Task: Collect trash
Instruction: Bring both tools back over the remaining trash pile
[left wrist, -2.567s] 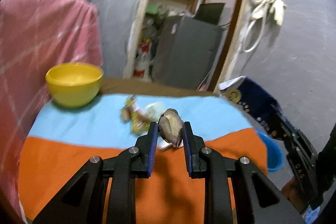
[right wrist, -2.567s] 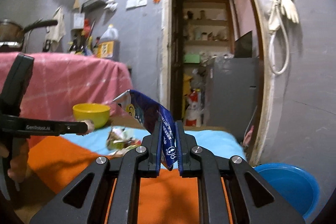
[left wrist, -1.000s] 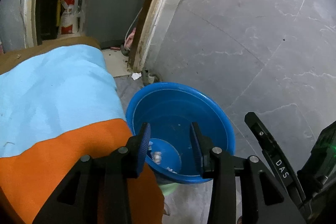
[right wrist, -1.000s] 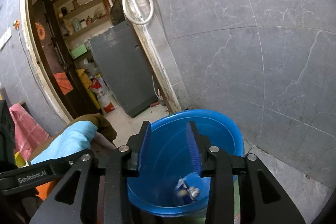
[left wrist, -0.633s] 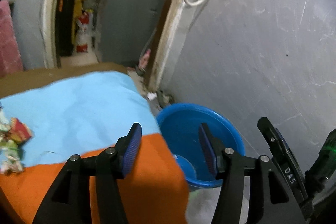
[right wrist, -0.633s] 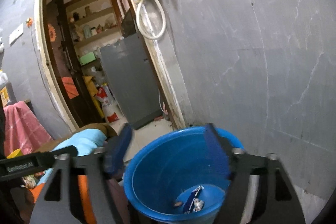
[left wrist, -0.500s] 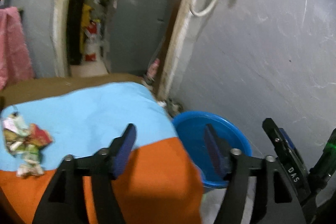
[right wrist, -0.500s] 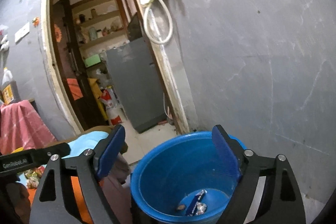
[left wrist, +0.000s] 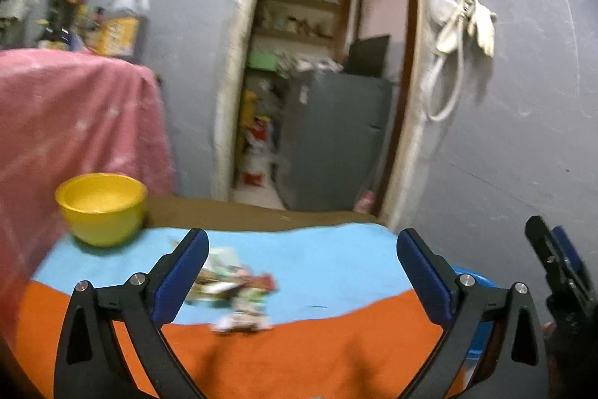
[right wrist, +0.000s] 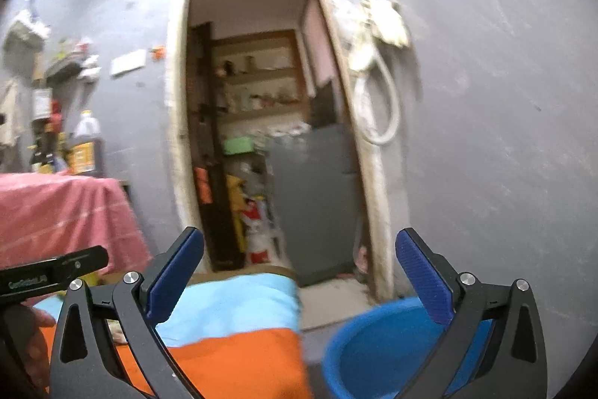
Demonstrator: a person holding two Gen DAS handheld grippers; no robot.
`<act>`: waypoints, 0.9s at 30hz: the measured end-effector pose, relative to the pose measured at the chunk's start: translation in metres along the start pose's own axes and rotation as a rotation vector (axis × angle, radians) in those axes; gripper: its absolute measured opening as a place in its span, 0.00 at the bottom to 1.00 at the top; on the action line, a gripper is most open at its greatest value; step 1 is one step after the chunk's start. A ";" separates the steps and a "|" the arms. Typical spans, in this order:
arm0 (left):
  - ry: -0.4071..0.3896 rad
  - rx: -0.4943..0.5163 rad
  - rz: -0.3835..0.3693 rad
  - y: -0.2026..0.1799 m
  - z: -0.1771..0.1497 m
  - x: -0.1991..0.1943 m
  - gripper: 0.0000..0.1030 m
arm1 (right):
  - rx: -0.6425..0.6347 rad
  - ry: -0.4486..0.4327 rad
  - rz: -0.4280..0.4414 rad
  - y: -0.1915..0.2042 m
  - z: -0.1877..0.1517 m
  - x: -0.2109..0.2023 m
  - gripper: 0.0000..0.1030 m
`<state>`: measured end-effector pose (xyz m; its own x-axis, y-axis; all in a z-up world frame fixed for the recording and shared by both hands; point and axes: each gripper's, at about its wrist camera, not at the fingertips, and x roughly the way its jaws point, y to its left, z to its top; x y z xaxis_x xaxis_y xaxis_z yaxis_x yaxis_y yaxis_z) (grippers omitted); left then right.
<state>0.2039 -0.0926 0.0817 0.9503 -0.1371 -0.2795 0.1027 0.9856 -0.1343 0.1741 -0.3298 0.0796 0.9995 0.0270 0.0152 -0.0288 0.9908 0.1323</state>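
A small heap of crumpled wrappers [left wrist: 239,290] lies on the table's blue and orange cloth [left wrist: 329,268], in the left wrist view. My left gripper [left wrist: 301,272] is wide open and empty above the cloth, with the heap just inside its left finger. The blue basin [right wrist: 377,346] stands on the floor right of the table; its rim also shows in the left wrist view [left wrist: 474,277]. My right gripper [right wrist: 299,272] is wide open and empty, between the table's end and the basin. The basin's inside is hidden.
A yellow bowl [left wrist: 101,208] stands at the table's far left, beside a pink cloth-covered stand [left wrist: 74,122]. An open doorway [right wrist: 261,137] with shelves and a grey cabinet [right wrist: 317,197] lies beyond. A grey wall [right wrist: 486,137] runs behind the basin.
Both grippers dropped their trash into the basin, opened wide, then swung up and left, away from the basin toward the table. The wrappers and yellow bowl came back into the left view.
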 end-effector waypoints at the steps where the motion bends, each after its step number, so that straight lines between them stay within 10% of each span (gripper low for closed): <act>1: -0.019 0.002 0.028 0.008 -0.001 -0.007 0.97 | -0.012 -0.013 0.028 0.009 0.001 -0.001 1.00; 14: -0.133 -0.025 0.263 0.087 -0.010 -0.053 0.98 | -0.150 -0.123 0.202 0.101 -0.006 -0.008 1.00; 27: -0.097 -0.022 0.309 0.132 -0.020 -0.049 0.98 | -0.276 0.086 0.313 0.156 -0.040 0.027 1.00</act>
<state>0.1650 0.0421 0.0586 0.9592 0.1789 -0.2189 -0.2000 0.9767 -0.0784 0.1970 -0.1691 0.0608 0.9408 0.3313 -0.0717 -0.3383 0.9312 -0.1357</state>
